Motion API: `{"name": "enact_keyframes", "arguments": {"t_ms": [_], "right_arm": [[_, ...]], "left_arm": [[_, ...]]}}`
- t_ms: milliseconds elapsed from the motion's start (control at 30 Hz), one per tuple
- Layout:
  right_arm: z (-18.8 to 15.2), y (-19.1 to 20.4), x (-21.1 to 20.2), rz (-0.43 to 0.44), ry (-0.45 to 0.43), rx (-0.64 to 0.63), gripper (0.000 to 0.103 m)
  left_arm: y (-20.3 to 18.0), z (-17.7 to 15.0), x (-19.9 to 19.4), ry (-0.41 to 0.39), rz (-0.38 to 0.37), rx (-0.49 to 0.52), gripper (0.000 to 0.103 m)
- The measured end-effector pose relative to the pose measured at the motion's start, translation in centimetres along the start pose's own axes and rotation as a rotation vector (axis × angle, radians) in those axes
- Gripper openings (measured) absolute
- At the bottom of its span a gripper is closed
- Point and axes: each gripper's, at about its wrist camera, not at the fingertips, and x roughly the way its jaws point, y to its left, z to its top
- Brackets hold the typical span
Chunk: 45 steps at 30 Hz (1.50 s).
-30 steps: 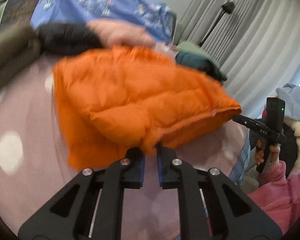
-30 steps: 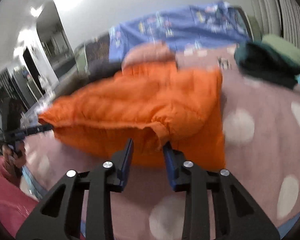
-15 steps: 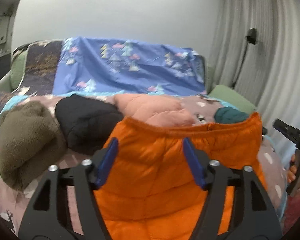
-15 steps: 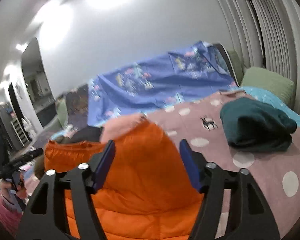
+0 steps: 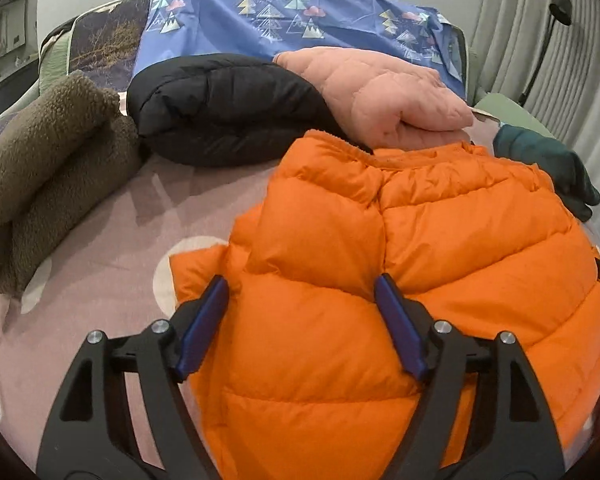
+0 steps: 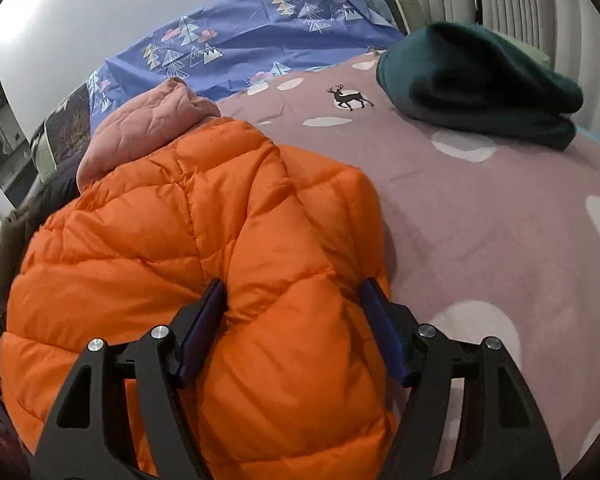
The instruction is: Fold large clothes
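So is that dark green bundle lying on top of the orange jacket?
No, the dark green bundle lies apart from the orange jacket.

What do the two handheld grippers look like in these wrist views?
Both match: the left gripper and right gripper have black angular finger frames with triangular cutouts, silver round screw heads, and flat dark blue pads. No cables or sleeves show.

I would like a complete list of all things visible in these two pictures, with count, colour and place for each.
orange puffer jacket: one, orange, folded on the bed, nearest both cameras
black puffer jacket: one, black, behind the orange one
pink quilted jacket: one, pink, right of the black one
brown fleece garment: one, brown, left side
dark green folded garment: one, right side
mauve spotted bed cover: one
blue tree-print sheet: one, at the head
grey curtain: right
left gripper: black, blue pads, open
right gripper: same, open
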Motion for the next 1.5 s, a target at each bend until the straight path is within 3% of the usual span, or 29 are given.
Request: {"name": "enact_keyframes", "arguments": {"t_ms": [100,167,300,367,433,500,567,633,700,733,1200,1500], "right_arm": [[0.7,0.9,-1.8,-0.041,-0.002,-0.042,0.07],[1.7,1.1,-3.2,-0.03,-0.051,-0.037,0.07],[5.1,4.0,-5.9,0.043,-0.176,-0.078,0.078],[6.4,6.8,-5.3,0.109,-0.187,-0.122,0.084],[7.3,9.1,-3.4,0.121,-0.163,-0.151,0.088],[7.5,11.0,-0.6,0.067,-0.108,-0.196,0.092],[6.6,11.6,2.9,0.015,-0.032,-0.214,0.093],[5.4,10.4,6.1,0.007,0.031,-0.175,0.1],[4.8,8.9,7.1,0.05,0.013,-0.11,0.101],[4.8,8.7,7.0,0.055,0.009,-0.108,0.101],[4.2,9.0,9.1,0.033,0.028,-0.14,0.102],[4.3,9.0,10.4,0.026,0.064,-0.141,0.102]], "left_arm": [[0.0,0.1,-0.8,-0.002,0.017,0.003,0.077],[-0.2,0.9,-2.2,-0.041,0.025,0.005,0.077],[-2.6,4.3,-6.0,-0.176,-0.045,0.007,0.077],[-4.5,5.7,-6.1,-0.189,-0.058,0.032,0.077],[-6.8,6.9,-4.7,-0.166,-0.056,0.056,0.077],[-8.4,7.4,-2.7,-0.13,-0.045,0.064,0.077],[-9.2,7.2,0.6,-0.066,0.028,0.066,0.078],[-8.7,6.2,4.8,0.027,0.088,0.039,0.085],[-7.6,5.6,6.4,0.027,0.033,-0.029,0.088],[-7.1,5.5,6.5,0.016,0.01,-0.049,0.089],[-7.3,4.9,8.0,0.029,0.029,-0.021,0.091],[-7.3,5.1,9.6,0.081,0.017,-0.027,0.094]]}}
